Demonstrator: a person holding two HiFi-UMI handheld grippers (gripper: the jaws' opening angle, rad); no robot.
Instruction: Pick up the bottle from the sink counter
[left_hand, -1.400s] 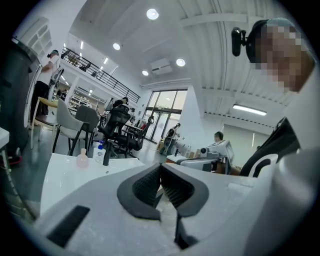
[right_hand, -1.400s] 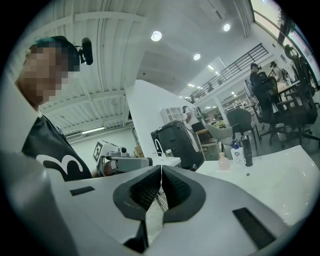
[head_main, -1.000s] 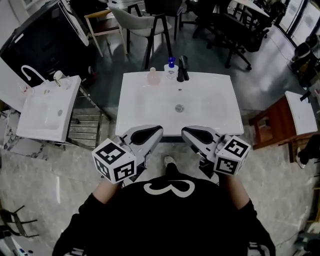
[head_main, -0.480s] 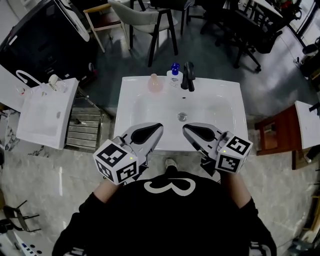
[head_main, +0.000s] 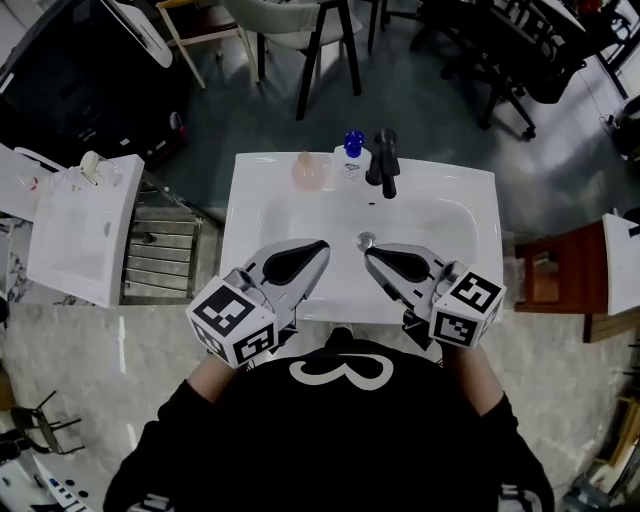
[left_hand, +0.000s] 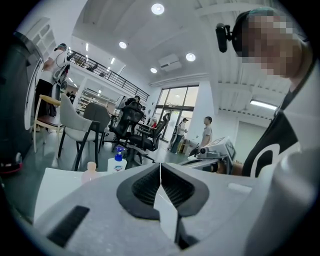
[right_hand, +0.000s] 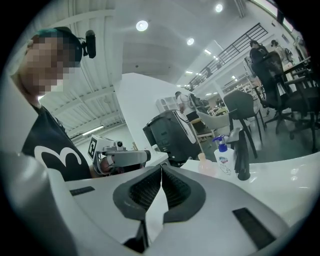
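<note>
left gripper (head_main: 321, 244): jaws fully together, nothing between them. It hovers over the sink's near edge, tips aimed forward and a bit inward.
right gripper (head_main: 368, 253): jaws pressed together too, empty. It sits just right of the left gripper, tips angled in toward it, and the two tips are near each other but apart.
sink (head_main: 262, 205): white basin directly below and ahead of both tips.
drain (head_main: 366, 240): just ahead of the right gripper's tip, in the gap between the two grippers.
pink bottle (head_main: 309, 172): upright on the far rim, straight ahead of the left gripper and well apart from it. In the left gripper view (left_hand: 91, 170) it shows left of the closed jaws.
pump bottle (head_main: 352, 158): white with a blue pump, upright, just right of the pink bottle. It is ahead of the gap between the grippers and touched by neither.
which bottle is meant: cannot tell, both are out of reach of the jaws.
faucet (head_main: 384, 160): black, on the far rim just right of the pump bottle, ahead of the right gripper.
second sink (head_main: 75, 225): white unit well off to the left of the left gripper.
chair (head_main: 290, 20): beyond the sink's far rim.
</note>
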